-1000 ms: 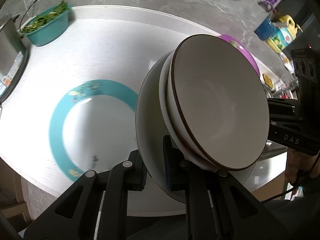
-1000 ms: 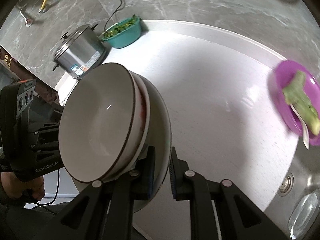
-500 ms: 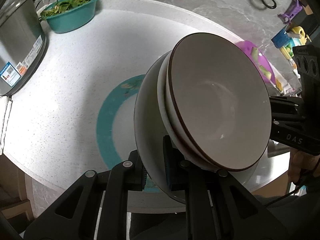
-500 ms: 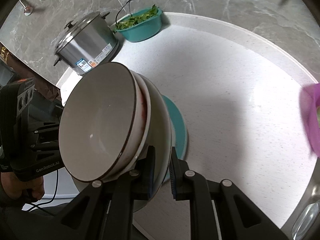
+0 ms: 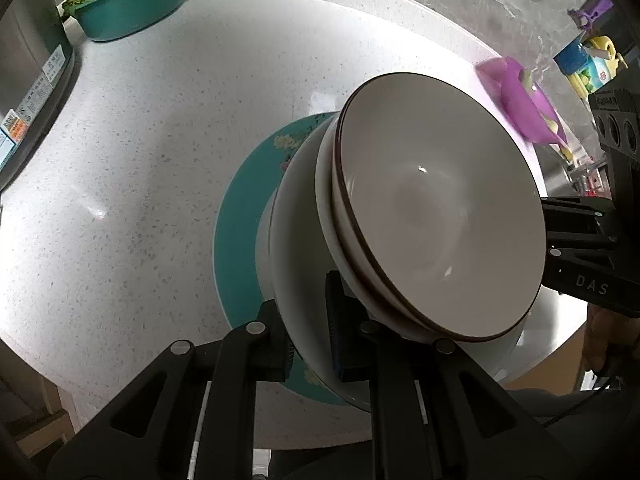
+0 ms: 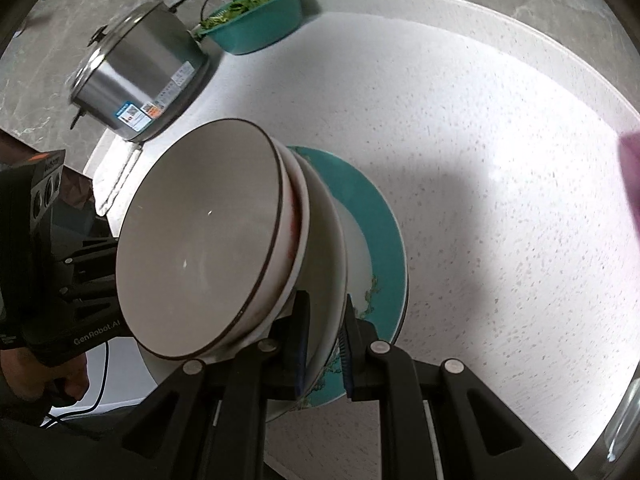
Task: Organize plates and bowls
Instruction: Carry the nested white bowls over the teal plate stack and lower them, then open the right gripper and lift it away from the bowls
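Note:
A stack of nested white bowls (image 5: 432, 208), the top one with a brown rim, is held between both grippers. My left gripper (image 5: 310, 336) is shut on the rim of the large bottom bowl (image 5: 296, 240). My right gripper (image 6: 324, 344) is shut on the opposite rim of that bowl (image 6: 328, 248). The stack (image 6: 200, 248) hangs just above a teal-rimmed plate (image 5: 240, 216) lying on the white counter (image 5: 160, 140). The plate also shows in the right wrist view (image 6: 380, 232), partly hidden by the bowls.
A teal basin of greens (image 5: 128, 0) and a steel cooker (image 6: 140, 84) stand at the counter's far left. A purple plate with food (image 5: 524, 104) lies to the right, near the sink. The counter's front edge is close below the plate.
Both grippers have carried the bowl stack over the teal plate and lower toward it. The plate was off to the side a second ago and is now under the stack.

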Motion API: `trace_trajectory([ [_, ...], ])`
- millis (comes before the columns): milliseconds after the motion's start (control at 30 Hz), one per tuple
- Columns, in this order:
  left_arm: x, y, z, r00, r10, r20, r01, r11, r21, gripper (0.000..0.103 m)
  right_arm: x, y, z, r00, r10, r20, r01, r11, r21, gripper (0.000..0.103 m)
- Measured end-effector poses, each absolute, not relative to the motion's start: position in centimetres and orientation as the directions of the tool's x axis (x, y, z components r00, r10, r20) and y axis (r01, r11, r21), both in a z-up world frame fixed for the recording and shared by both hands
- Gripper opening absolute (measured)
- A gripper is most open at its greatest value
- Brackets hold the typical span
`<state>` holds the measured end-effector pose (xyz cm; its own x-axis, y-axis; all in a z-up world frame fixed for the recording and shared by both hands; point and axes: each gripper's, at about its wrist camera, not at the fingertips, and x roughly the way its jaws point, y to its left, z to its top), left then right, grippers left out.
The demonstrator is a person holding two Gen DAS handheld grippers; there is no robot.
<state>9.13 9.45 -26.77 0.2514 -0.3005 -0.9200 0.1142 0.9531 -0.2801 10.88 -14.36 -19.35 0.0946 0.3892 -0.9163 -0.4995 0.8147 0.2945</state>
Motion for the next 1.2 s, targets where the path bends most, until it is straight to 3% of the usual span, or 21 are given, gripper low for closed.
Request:
trace_trajectory([
  [333,10.0,9.9,-28.7,0.236,-0.311,-0.921,0.126,0.949,-0.288,0.011,10.9,-13.5,-20.9,0.099,0.370,-0.924,-0.486,0.828,0.279,0.015],
  [1200,8.0,10.1,-27.2,0.311,-0.290,-0.905,0.143,0.956,-0.257,0.014,9.7,-14.1,-20.9,0.152,0.375,-0.915,-0.447,0.851,0.274,0.020],
])
